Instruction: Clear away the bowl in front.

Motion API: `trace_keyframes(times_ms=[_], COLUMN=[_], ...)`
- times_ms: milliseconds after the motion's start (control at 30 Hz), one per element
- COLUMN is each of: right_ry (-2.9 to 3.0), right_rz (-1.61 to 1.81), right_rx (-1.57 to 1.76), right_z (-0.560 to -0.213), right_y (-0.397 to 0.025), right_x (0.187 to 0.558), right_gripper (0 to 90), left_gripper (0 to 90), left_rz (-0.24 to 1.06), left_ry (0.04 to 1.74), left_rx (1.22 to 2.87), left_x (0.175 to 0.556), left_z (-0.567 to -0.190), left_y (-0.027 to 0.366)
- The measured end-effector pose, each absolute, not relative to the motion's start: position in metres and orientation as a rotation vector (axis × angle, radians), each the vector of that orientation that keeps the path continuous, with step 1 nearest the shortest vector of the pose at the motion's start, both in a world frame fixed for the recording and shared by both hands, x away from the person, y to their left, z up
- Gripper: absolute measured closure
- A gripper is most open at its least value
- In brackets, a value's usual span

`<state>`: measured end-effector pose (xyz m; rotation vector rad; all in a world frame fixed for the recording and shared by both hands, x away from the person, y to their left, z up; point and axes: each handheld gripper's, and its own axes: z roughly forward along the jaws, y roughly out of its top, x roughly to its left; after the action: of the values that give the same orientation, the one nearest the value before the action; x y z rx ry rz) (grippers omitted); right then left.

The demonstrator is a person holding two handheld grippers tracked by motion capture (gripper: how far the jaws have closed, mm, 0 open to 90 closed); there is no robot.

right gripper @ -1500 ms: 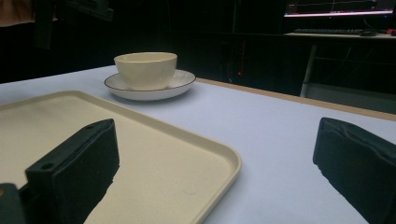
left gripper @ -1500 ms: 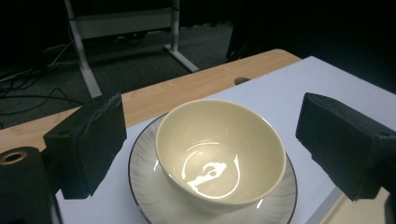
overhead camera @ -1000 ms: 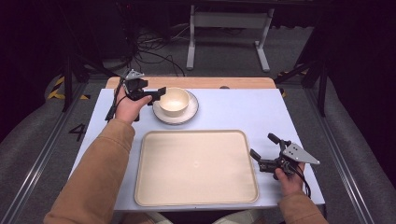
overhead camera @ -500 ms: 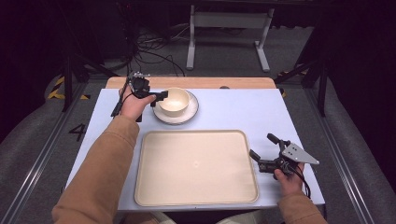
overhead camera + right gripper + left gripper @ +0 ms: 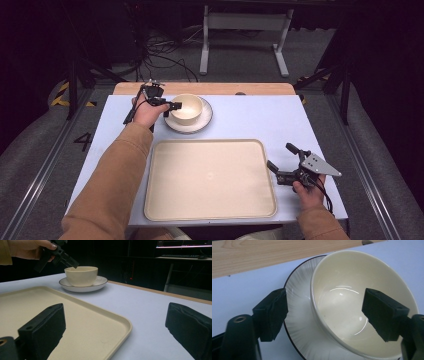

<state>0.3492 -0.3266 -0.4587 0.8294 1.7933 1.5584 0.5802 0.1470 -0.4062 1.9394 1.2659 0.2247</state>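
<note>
Fingers of the left gripper gape astride the bowl rim and should close squarely there; right gripper sits open beside the tray.

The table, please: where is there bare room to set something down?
The whole tray is bare, as is the table between the saucer and its right edge. It is crowded at the bowl, where the left gripper straddles the rim.

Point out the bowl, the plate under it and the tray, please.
bowl (image 5: pixel 186 107), high view, on its inner bottom.
plate (image 5: pixel 205 118), high view, on its bare right rim beside the bowl.
tray (image 5: pixel 210 176), high view, on its flat middle.
</note>
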Motion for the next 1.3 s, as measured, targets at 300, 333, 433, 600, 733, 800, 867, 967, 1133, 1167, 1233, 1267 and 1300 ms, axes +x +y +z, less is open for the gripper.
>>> trace_keyframes(times_ms=[300, 333, 433, 600, 733, 800, 867, 967, 1133, 1167, 1233, 1267, 1300], right_ry=[1.791, 1.791, 1.791, 1.790, 1.790, 1.790, 1.790, 1.791, 1.791, 1.791, 1.791, 1.791, 1.790], right_rz=[1.555, 1.555, 1.553, 1.554, 1.555, 1.555, 1.556, 1.554, 1.555, 1.555, 1.555, 1.555, 1.555], right_rx=[0.828, 0.828, 0.828, 0.828, 0.828, 0.828, 0.831, 0.828, 0.827, 0.827, 0.827, 0.828, 0.828], right_z=[-0.459, -0.459, -0.459, -0.459, -0.459, -0.459, -0.459, -0.459, -0.459, -0.459, -0.459, -0.459, -0.459], right_y=[-0.327, -0.327, -0.327, -0.326, -0.327, -0.326, -0.327, -0.327, -0.326, -0.326, -0.326, -0.327, -0.327], right_x=[0.349, 0.349, 0.349, 0.349, 0.349, 0.349, 0.349, 0.349, 0.349, 0.349, 0.349, 0.349, 0.349], right_gripper=[3.2, 3.2, 3.2, 3.3, 3.5, 3.5, 3.5, 3.6, 3.6, 3.6, 3.8, 3.8, 4.0], left_gripper=[39.0, 40.0, 43.8, 49.8, 57.9, 62.3, 65.3, 69.4, 75.1, 76.5, 78.3, 79.3, 80.5], left_rz=[0.170, 0.160, 0.146, 0.094, 0.045, 0.045, 0.039, 0.045, 0.075, 0.077, 0.088, 0.100, 0.113], left_ry=[1.348, 1.361, 1.380, 1.433, 1.472, 1.473, 1.476, 1.514, 1.558, 1.570, 1.585, 1.590, 1.591], left_rx=[1.949, 1.948, 1.947, 1.925, 1.910, 1.909, 1.905, 1.892, 1.871, 1.863, 1.857, 1.859, 1.862], left_x=[0.585, 0.586, 0.587, 0.588, 0.589, 0.589, 0.589, 0.589, 0.589, 0.589, 0.589, 0.589, 0.589], left_z=[-0.413, -0.414, -0.416, -0.420, -0.424, -0.424, -0.424, -0.423, -0.423, -0.423, -0.423, -0.423, -0.423], left_y=[0.146, 0.146, 0.146, 0.145, 0.143, 0.142, 0.140, 0.138, 0.137, 0.136, 0.136, 0.135, 0.135])
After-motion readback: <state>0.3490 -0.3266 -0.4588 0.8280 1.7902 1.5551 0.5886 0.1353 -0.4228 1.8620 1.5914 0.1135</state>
